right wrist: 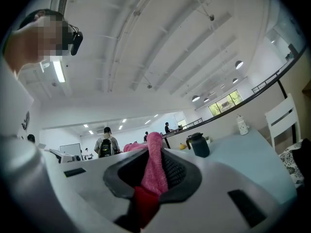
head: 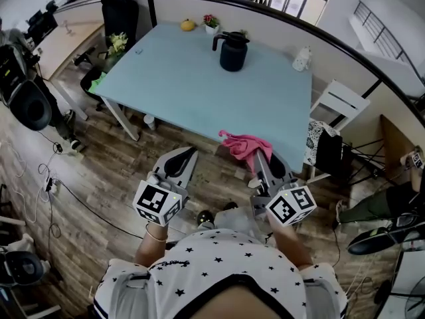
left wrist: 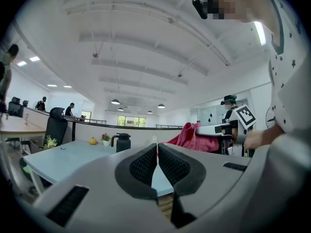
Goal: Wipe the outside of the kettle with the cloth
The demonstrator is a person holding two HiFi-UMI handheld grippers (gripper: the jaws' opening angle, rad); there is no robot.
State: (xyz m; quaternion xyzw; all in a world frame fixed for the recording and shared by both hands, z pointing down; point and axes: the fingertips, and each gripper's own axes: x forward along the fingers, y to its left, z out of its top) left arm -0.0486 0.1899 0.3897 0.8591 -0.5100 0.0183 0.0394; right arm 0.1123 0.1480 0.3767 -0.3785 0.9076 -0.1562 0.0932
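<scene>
A dark kettle (head: 233,50) with a handle stands at the far side of the pale blue table (head: 192,92); it also shows small in the left gripper view (left wrist: 121,141) and the right gripper view (right wrist: 198,144). My right gripper (head: 260,158) is shut on a pink cloth (head: 246,145) held over the table's near edge; the cloth (right wrist: 154,169) fills its jaws. My left gripper (head: 180,159) hangs shut and empty in front of the table, its pads (left wrist: 146,165) nearly touching. Both grippers are well short of the kettle.
On the far table edge sit a yellow fruit (head: 188,25), a small flower pot (head: 211,24) and a white bottle (head: 302,59). A white chair (head: 339,105) stands at the right, black office chairs (head: 119,12) at the left. Cables lie on the wooden floor.
</scene>
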